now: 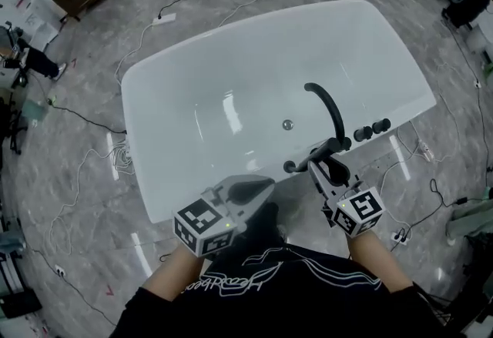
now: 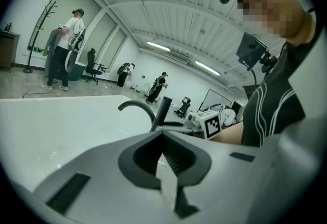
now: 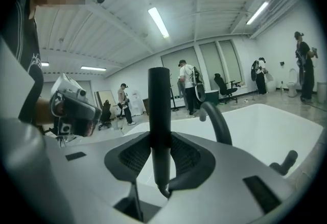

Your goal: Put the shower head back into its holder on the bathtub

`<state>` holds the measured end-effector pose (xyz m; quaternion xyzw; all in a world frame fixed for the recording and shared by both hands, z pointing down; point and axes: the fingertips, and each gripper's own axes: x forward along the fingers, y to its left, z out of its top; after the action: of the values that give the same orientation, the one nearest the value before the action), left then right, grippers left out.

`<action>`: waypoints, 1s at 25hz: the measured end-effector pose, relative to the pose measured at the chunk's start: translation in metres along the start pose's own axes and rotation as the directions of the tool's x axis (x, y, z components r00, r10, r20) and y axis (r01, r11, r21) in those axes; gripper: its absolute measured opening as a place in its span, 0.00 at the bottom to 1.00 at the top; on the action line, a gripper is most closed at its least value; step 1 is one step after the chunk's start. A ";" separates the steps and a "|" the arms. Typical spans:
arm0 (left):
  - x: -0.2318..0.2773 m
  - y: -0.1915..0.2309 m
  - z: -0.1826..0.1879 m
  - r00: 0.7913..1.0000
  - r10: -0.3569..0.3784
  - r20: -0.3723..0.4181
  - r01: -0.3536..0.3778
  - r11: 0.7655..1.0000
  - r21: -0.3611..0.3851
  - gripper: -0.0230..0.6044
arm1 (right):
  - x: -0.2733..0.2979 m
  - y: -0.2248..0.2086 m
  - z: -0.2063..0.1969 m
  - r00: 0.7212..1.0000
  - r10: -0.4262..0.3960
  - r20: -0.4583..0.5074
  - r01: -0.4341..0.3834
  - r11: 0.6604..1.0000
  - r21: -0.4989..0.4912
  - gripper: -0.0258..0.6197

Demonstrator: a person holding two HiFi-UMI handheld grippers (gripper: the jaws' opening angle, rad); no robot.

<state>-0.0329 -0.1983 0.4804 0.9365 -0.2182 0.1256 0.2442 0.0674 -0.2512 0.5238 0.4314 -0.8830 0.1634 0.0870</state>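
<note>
Grip on the shower head [image 3: 159, 95] belonged to the right gripper [image 3: 159, 154] alone: its fingers [image 3: 188, 157] were clamped on the black stick-shaped handle, which stood upright across them in the right gripper view. In the head view the shower head [image 1: 312, 155] lay crosswise just on the person's side of the spout [image 1: 325, 104], over the near rim of the tub [image 1: 254, 44]. The right gripper [image 1: 327, 165] came at it from the person's side. Clamping it mid-length looked chosen so that both ends stayed free for steering one end into a socket.

From that gripper's own camera the spout [image 3: 217, 120] curved up just right of the handle, and one knob [image 3: 286, 162] showed lower right. The knobs [image 1: 370, 130] sat in a row just right of the spout's base. I could not pick out the holder with certainty; it was probably on the rim near the spout's base, where the handle hung.

The left gripper [image 1: 248, 190] was left of the spout and nearer the person, well clear of the shower head. Its fingers [image 2: 176, 160] were closed together with nothing between them. Its camera looked across the tub at the spout [image 2: 138, 108] and the dark handle [image 2: 162, 112] beside it. It seemed parked out of the way, so the right side could finish alone.

By my reading the head was not yet seated, and the job left was lowering and aligning it.
</note>
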 end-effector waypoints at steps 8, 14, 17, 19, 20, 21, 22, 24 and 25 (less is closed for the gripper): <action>-0.012 0.031 -0.013 0.998 0.056 -0.020 -0.058 0.996 -0.072 0.04 | 0.045 -0.011 -0.048 0.992 0.008 -0.123 -0.009 1.000 -0.007 0.23; -0.014 0.044 -0.020 0.997 0.074 -0.035 -0.077 0.991 -0.113 0.04 | 0.061 -0.019 -0.080 0.983 -0.003 -0.186 0.003 1.000 0.002 0.23; -0.013 0.050 -0.026 0.996 0.070 -0.051 -0.075 0.991 -0.108 0.04 | 0.066 -0.022 -0.097 0.975 -0.002 -0.222 0.002 1.000 0.000 0.23; -0.013 0.052 -0.029 0.996 0.069 -0.059 -0.075 0.991 -0.109 0.04 | 0.068 -0.022 -0.108 0.969 -0.002 -0.246 0.002 1.000 -0.002 0.23; -0.014 0.053 -0.029 0.996 0.071 -0.061 -0.077 0.991 -0.112 0.04 | 0.069 -0.021 -0.112 0.966 -0.001 -0.258 0.000 1.000 -0.004 0.23; -0.014 0.054 -0.029 0.995 0.074 -0.062 -0.081 0.990 -0.117 0.04 | 0.071 -0.020 -0.117 0.963 0.003 -0.270 -0.005 1.000 -0.009 0.23; -0.013 0.054 -0.029 0.995 0.076 -0.064 -0.084 0.989 -0.121 0.04 | 0.071 -0.020 -0.122 0.959 0.006 -0.283 -0.012 1.000 -0.018 0.23; -0.010 0.055 -0.032 0.995 0.075 -0.072 -0.083 0.989 -0.122 0.04 | 0.072 -0.020 -0.133 0.949 0.013 -0.314 -0.026 0.999 -0.040 0.23; -0.009 0.055 -0.033 0.994 0.074 -0.077 -0.083 0.989 -0.123 0.04 | 0.072 -0.019 -0.138 0.945 0.015 -0.327 -0.033 0.998 -0.050 0.23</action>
<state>-0.0710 -0.2214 0.5276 0.9048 -0.2533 0.1551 0.3053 0.0397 -0.2649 0.6771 0.3851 -0.8657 0.2093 0.2419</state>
